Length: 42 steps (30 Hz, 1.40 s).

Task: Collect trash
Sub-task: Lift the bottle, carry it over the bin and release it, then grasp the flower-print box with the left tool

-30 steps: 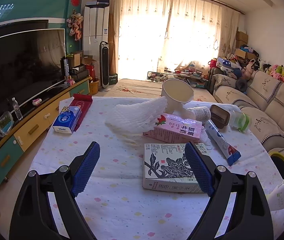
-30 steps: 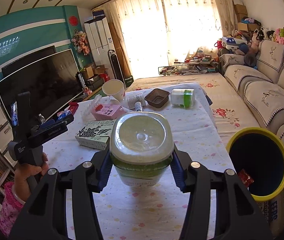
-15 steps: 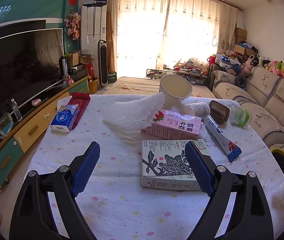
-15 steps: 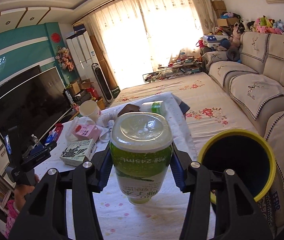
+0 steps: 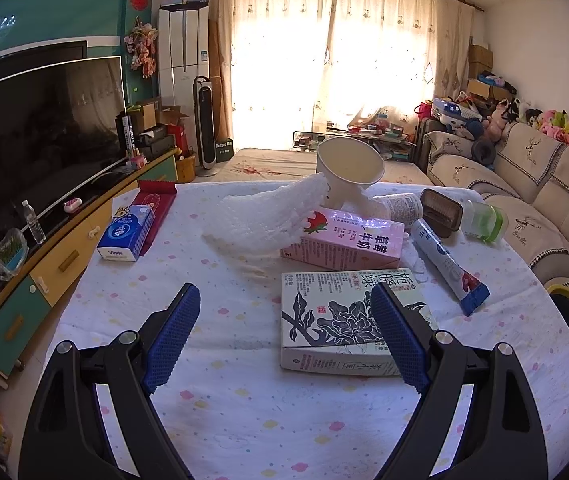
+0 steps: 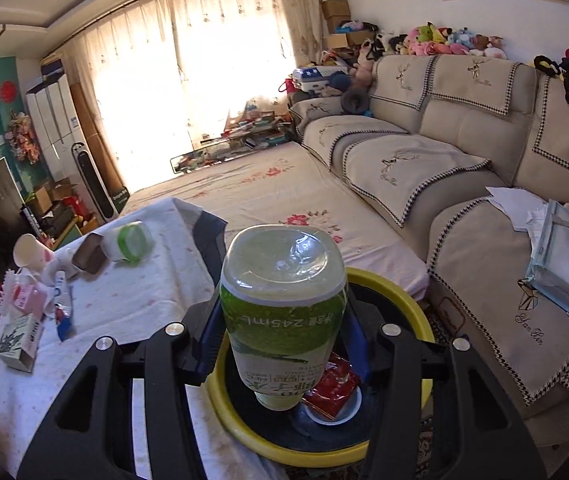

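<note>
Right gripper [image 6: 282, 330] clamps green bottle [image 6: 282, 312] by its sides, cap end down, directly above yellow-rimmed bin [image 6: 394, 284] beside table [image 6: 156, 280]. Red wrapper [image 6: 334, 386] lies in bin. Left gripper [image 5: 284, 332] spread wide, nothing between pads, above table. Flower box [image 5: 336, 316] lies near its right finger [image 5: 398, 340]. Pink carton [image 5: 352, 240], paper cup [image 5: 348, 164], tube [image 5: 448, 264] behind.
</note>
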Motion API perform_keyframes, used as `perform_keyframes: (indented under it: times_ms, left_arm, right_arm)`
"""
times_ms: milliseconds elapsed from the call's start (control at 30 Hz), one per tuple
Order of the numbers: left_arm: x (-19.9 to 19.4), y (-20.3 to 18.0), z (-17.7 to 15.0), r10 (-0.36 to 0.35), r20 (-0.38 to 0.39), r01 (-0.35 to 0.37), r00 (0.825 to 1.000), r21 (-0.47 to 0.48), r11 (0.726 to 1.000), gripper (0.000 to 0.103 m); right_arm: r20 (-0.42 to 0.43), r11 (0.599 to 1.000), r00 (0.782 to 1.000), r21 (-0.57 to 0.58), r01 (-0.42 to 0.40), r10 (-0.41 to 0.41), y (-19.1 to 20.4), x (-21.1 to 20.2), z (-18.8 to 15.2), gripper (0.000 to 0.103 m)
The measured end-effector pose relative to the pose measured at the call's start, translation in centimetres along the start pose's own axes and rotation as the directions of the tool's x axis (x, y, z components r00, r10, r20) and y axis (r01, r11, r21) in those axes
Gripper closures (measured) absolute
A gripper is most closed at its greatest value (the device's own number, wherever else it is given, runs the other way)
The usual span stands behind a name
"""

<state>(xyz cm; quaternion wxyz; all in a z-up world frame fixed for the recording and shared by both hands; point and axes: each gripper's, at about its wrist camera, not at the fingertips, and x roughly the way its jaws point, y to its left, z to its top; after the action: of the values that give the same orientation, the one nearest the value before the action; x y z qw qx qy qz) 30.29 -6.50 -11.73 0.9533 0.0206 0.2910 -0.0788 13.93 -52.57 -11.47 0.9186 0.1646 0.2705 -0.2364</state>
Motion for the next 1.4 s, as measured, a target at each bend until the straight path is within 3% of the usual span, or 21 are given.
perform_keyframes:
  times_ms: [267, 500, 767, 900, 1167, 1300, 1400]
  left_arm:
    - [0.4, -0.2, -0.2, -0.002, -0.014, 0.002, 1.0, 0.012, 1.0, 0.017]
    - [1.0, -0.3, -0.4, -0.052, -0.054, 0.053, 0.997, 0.003, 0.999, 0.017]
    - [2.8, -0.2, -1.0, -0.115, -0.159, 0.112, 0.98, -0.03, 0.993, 0.017]
    - [3.7, -0.5, -1.3, -0.194, -0.209, 0.188, 0.959, -0.049, 0.981, 0.017]
    - [4.2, -2.7, -2.0, -0.241, -0.248, 0.252, 0.939, 0.014, 0.968, 0.016]
    - [3.5, -4.9, -2.7, -0.307, -0.281, 0.336, 0.909, 0.063, 0.94, 0.016]
    - [2.0, -8.2, -3.5, -0.358, -0.313, 0.418, 0.88, 0.151, 0.896, 0.016]
  right_arm:
    - [-0.06, 0.998, 0.996, 0.024, 0.064, -0.062, -2.0, 4.0, -1.3, 0.051]
    - [-0.035, 0.998, 0.997, 0.009, 0.066, -0.066, -1.4, 3.5, -1.2, 0.049]
    - [-0.028, 0.999, 0.998, -0.017, 0.051, -0.052, 0.1, 3.0, -1.2, 0.049]
    - [-0.026, 0.999, 0.999, -0.024, 0.045, -0.046, 0.4, 3.0, -1.2, 0.049]
    - [-0.025, 0.999, 0.999, -0.014, 0.039, -0.039, 0.2, 2.8, -1.2, 0.049]
    - [-0.022, 0.999, 0.999, 0.0, 0.034, -0.034, -0.1, 2.8, -1.1, 0.049]
    - [-0.024, 1.0, 0.999, 0.005, 0.026, -0.025, -0.2, 2.8, -1.1, 0.049]
